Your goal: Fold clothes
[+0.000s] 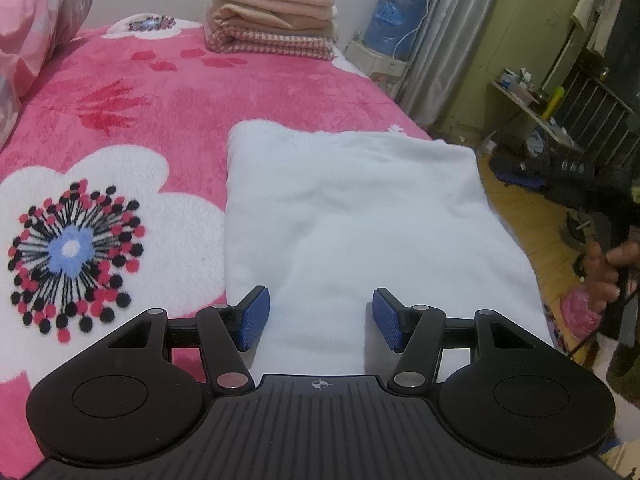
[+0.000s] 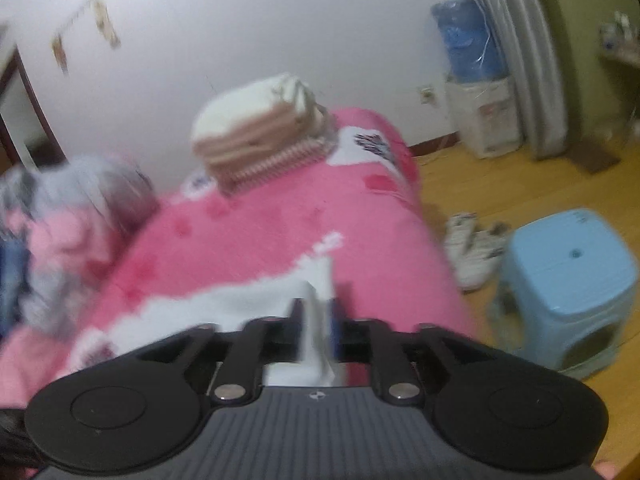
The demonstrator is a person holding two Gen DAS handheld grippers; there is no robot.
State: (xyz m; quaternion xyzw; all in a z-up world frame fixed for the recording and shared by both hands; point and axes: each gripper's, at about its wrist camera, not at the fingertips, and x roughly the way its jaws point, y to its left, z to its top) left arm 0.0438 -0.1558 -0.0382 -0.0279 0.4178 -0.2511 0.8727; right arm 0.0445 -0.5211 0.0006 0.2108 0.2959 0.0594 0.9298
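Bedroom, items as seen:

1. Bed (image 1: 168,92) w/ pink fleece cover, white flower patches, one big black-red-blue flower motif (image 1: 74,250) near the left tool.
2. White cloth (image 1: 360,216), soft, fleecy, lay flat and folded to a rough rectangle on the bed's right half, its right edge close to the bed edge. Some shallow creases across the top.
3. Left tool (image 1: 320,318), black frame, blue pads (image 1: 254,316), hovered over the near end of the white cloth. Jaws stood apart, about half open, nothing btwn them but the cloth surface below; no grip.
4. Right tool (image 2: 316,328), view blurred. Jaws narrow, a fold of white cloth stood up btwn them; whether the pads pressed on it or had let go, couldn't tell. In the left wrist view a hand (image 1: 604,276) on a dark handle showed at the far right, off the bed edge.
5. Stack of folded linens (image 1: 272,12), cream, peach and a checked pink piece at the bottom, sat at the far end of the bed by the wall.
6. Pink-grey bedding bundle (image 1: 36,20), far left of the bed.
7. Blue plastic stool (image 2: 568,280) on the wood floor beside the bed; white shoes (image 2: 476,248) just left of it.
8. Water dispenser w/ blue bottle (image 2: 468,40) in the corner, grey curtain (image 2: 532,60) next to it.
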